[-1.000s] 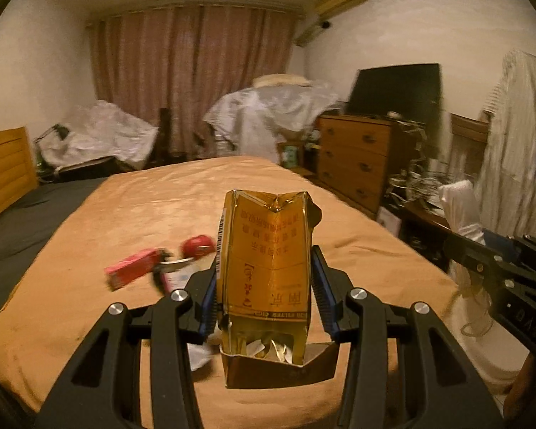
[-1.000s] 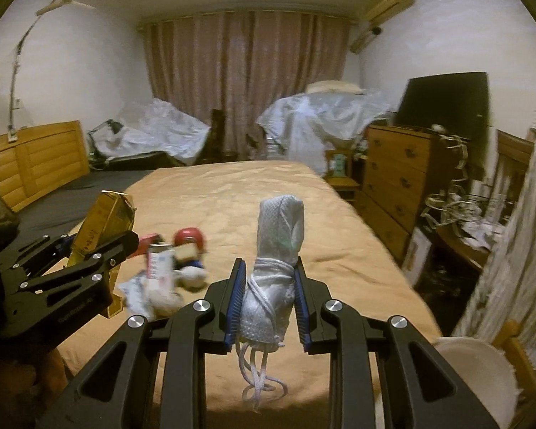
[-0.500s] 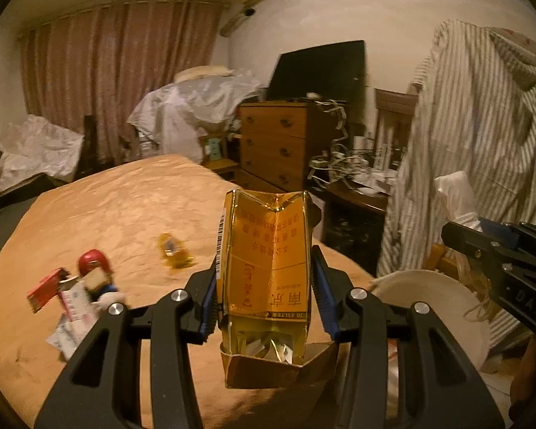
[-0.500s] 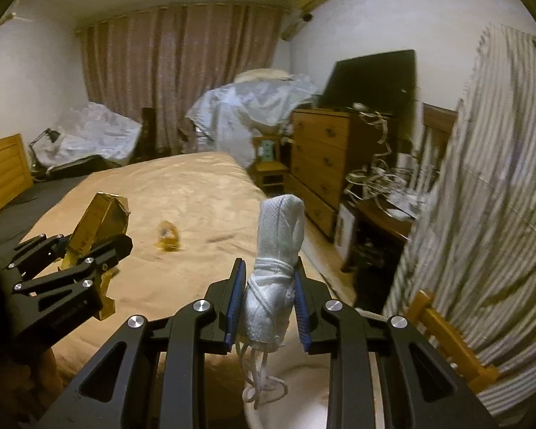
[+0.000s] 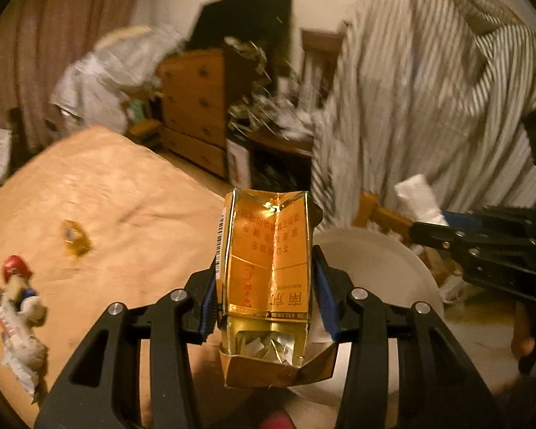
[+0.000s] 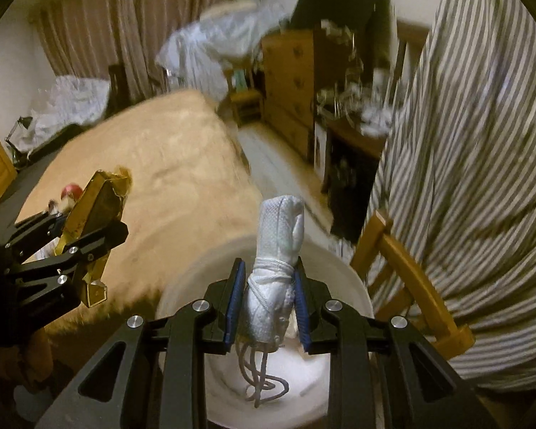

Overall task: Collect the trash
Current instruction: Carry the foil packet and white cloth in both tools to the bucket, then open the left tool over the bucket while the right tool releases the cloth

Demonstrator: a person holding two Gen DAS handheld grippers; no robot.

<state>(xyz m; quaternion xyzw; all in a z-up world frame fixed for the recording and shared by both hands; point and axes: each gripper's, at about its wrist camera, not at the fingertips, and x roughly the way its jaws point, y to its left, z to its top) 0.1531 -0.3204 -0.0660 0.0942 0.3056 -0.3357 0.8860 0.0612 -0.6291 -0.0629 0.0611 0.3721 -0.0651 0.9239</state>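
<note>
A chair (image 6: 407,271) and striped cloth (image 6: 482,143) crowd the bin (image 6: 357,296). Over it, the left gripper (image 5: 268,307) clamps a gold pack (image 5: 268,261); the right gripper (image 6: 268,304) clamps a white bundle (image 6: 275,268).

Your far room is smeared by motion — the dresser (image 5: 193,107), the clutter on the desk (image 5: 268,107) and the covered heap (image 5: 114,71) stay unreadable. The white bin (image 6: 343,279) hides largely behind the masks roll (image 6: 275,275) and the gold carton (image 5: 268,279). At left, the trash pile (image 5: 18,307) blurs — items indistinct, partly cut by the edge.
</note>
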